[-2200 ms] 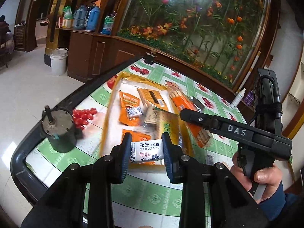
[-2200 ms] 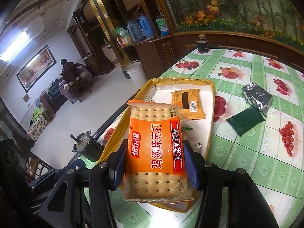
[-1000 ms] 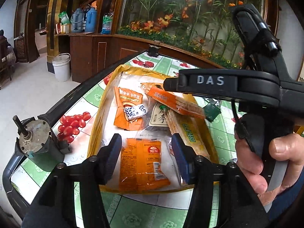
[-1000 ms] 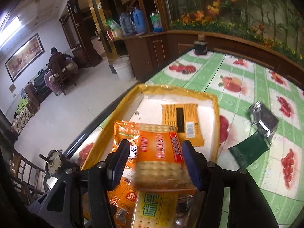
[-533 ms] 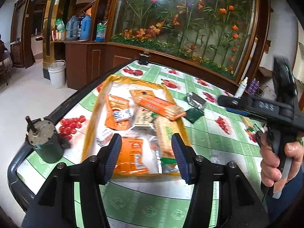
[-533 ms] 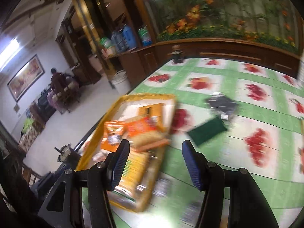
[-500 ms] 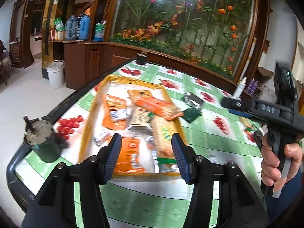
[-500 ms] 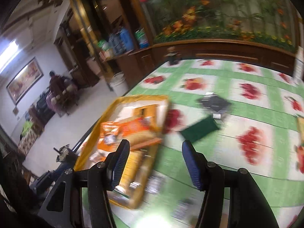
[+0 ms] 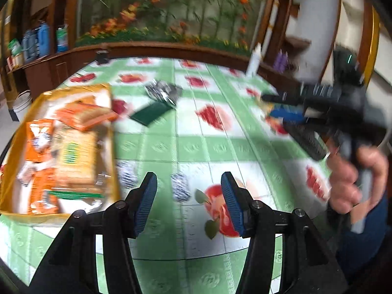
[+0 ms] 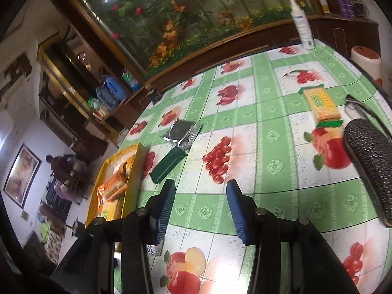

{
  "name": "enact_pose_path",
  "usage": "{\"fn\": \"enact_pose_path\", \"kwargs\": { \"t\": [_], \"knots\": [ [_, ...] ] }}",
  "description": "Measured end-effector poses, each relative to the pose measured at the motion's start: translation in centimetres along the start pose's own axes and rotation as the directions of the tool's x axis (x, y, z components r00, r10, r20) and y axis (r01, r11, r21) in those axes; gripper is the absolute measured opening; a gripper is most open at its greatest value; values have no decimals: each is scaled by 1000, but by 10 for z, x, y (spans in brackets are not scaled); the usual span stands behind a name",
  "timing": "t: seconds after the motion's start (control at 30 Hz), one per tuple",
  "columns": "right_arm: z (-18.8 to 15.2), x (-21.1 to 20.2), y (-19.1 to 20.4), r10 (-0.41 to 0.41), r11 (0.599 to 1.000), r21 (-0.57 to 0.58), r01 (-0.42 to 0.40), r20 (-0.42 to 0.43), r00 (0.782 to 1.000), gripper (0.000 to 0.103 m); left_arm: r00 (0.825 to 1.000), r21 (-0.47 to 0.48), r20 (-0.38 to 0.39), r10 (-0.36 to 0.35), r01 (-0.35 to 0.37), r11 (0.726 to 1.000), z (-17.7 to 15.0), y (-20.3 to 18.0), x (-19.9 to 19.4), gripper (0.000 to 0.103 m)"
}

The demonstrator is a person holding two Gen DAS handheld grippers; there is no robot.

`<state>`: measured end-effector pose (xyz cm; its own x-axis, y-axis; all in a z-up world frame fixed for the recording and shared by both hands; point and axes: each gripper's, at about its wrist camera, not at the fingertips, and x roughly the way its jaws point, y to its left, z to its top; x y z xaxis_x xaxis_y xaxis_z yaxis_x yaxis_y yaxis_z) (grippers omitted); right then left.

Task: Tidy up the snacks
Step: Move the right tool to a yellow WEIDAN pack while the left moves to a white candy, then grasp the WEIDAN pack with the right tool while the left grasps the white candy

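Note:
The yellow tray sits at the left of the table, filled with orange and yellow-green snack packs. My left gripper hangs open and empty over the green fruit-print cloth, right of the tray. Two small dark-patterned packets lie just beyond its fingers. A person's hand carries my right gripper at the far right; in its own view the right gripper has nothing between its closing jaws. A yellow-green cracker pack lies on the cloth ahead and to the right. The tray is at its left.
A dark green packet and a silver foil packet lie between tray and table middle. A black textured object lies at the right edge. A white spray bottle and an orange-lidded jar stand at the far edge.
The right gripper let go of the orange cracker pack over the tray, then swung right with a roll. The left gripper also swung right, off the tray. Both are blurred with motion.

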<state>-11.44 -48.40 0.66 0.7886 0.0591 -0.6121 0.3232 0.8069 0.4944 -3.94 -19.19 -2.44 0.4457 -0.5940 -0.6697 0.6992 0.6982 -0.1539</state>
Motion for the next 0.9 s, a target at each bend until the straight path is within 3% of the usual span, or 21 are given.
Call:
{"fn": "enact_pose_path", "kwargs": {
  "t": [0.23,0.37,0.4,0.5,0.57,0.67,0.8,0.9],
  "knots": [
    [20,-23,-25,-52,997,65,46,94,994,43,986,20,-142,86,-84,996,-3,-8,52,50],
    [39,-38,-51,-113,989,111,97,147,983,43,982,8,-172,76,-76,997,-2,-5,60,21],
    [44,-39,-58,-140,985,118,123,147,979,43,980,12,-178,84,-84,996,-2,-6,61,18],
    [59,-36,-79,-218,970,140,200,132,967,46,982,-1,-176,65,-66,998,-4,-6,59,18],
    [70,-22,-87,-293,953,99,285,74,953,45,983,0,-173,62,-63,998,-6,-8,57,18],
    [79,-5,-110,-283,949,152,278,13,959,43,985,6,-164,61,-61,998,-9,-8,51,18],
    [98,17,-121,-390,912,131,388,-9,921,46,987,-3,-151,54,-55,998,-11,-6,43,18],
    [116,39,-126,-414,904,98,416,-40,909,52,989,-3,-139,57,-58,998,-11,-5,36,18]
  ]
}}
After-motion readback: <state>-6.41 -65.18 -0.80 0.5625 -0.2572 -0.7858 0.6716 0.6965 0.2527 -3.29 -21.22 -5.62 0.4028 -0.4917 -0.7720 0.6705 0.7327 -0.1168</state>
